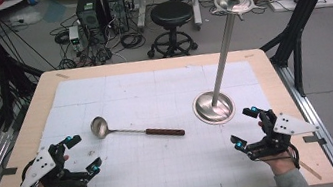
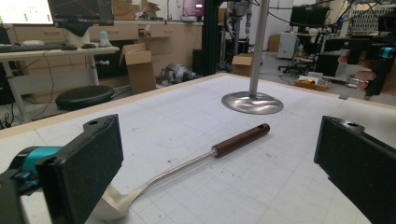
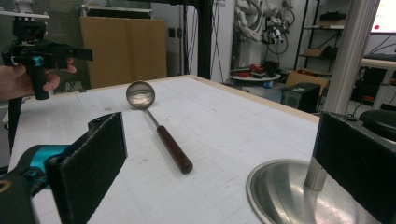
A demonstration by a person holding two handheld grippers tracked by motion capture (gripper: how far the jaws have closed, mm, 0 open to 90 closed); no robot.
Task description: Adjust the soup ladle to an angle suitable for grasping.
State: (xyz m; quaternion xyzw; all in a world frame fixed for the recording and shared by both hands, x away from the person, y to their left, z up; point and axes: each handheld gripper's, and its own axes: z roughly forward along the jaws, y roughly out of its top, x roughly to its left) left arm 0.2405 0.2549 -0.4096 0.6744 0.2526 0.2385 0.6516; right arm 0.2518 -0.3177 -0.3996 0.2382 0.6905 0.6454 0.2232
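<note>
We look down on a pale wooden table (image 1: 21, 147) covered by a white gridded mat (image 1: 165, 164). A stainless steel ladle with a round bowl and a dark brown wooden handle (image 1: 132, 130) lies flat on the mat, a little left of the middle, its bowl toward the left and its handle pointing right. To the right of the handle, well apart from it, stands a tall silver metal pole on a round dished base (image 1: 214, 106), upright and topped with a ball.

We hold the left gripper (image 1: 81, 154) above the near left corner, its black jaws spread wide with nothing between them; the ladle's bowl sits near it but apart. In the left gripper view, the ladle (image 2: 187, 168) runs up between the two jaw pads without touching either.

We hold the right gripper (image 1: 243, 125) at the near right, just this side of the pole's base, its jaws likewise wide apart and empty. In the right gripper view, the base (image 3: 280, 191) lies close in front.
</note>
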